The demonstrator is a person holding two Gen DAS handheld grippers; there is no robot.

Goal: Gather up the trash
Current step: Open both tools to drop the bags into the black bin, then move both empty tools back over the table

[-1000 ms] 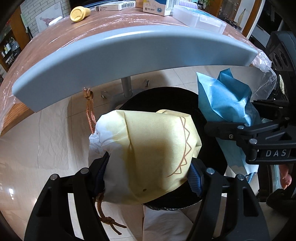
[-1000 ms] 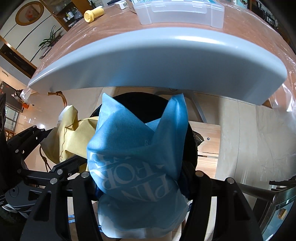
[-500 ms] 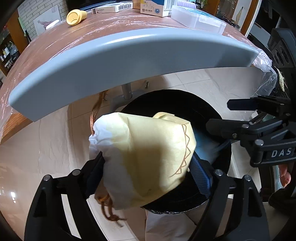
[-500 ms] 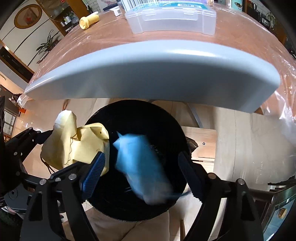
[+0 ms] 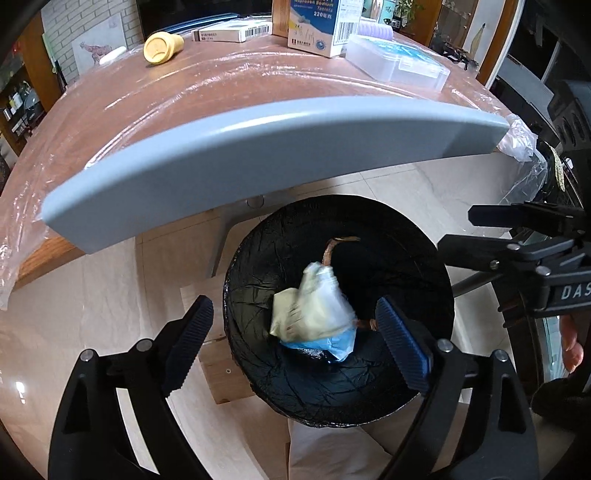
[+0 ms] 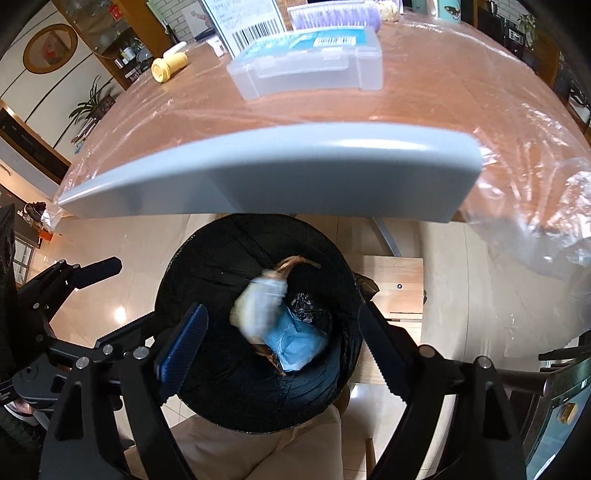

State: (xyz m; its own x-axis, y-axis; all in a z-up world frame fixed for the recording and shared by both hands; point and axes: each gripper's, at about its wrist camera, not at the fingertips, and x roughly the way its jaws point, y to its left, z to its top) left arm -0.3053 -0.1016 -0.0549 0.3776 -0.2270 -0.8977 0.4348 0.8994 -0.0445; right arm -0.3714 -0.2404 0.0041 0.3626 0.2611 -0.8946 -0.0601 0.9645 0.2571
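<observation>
A round bin lined with a black bag (image 5: 251,369) (image 6: 173,284) stands on the floor below the table's edge. The yellow-and-white drawstring bag (image 5: 314,310) (image 6: 258,302) is blurred, loose inside the bin, its brown cord trailing. Beneath it lies the blue bag (image 5: 336,345) (image 6: 297,343). My left gripper (image 5: 291,310) hangs over the bin with its jaws opening and its pads clear of the trash. My right gripper (image 6: 281,312) is open above the bin, holding nothing. Each gripper shows in the other's view, the right gripper (image 5: 458,232) at the right and the left gripper (image 6: 129,291) at the left.
The grey table edge (image 5: 258,147) (image 6: 258,166) overhangs the bin's far side. On the plastic-covered top lie a yellow cup (image 5: 162,46), a clear plastic box (image 6: 306,66) and medicine boxes (image 5: 321,26). A person's beige trousers (image 6: 258,450) touch the bin's near rim.
Both grippers opened. The blue bag dropped from the right gripper into the bin first, then the yellow bag slipped from the left gripper and fell in on top.
</observation>
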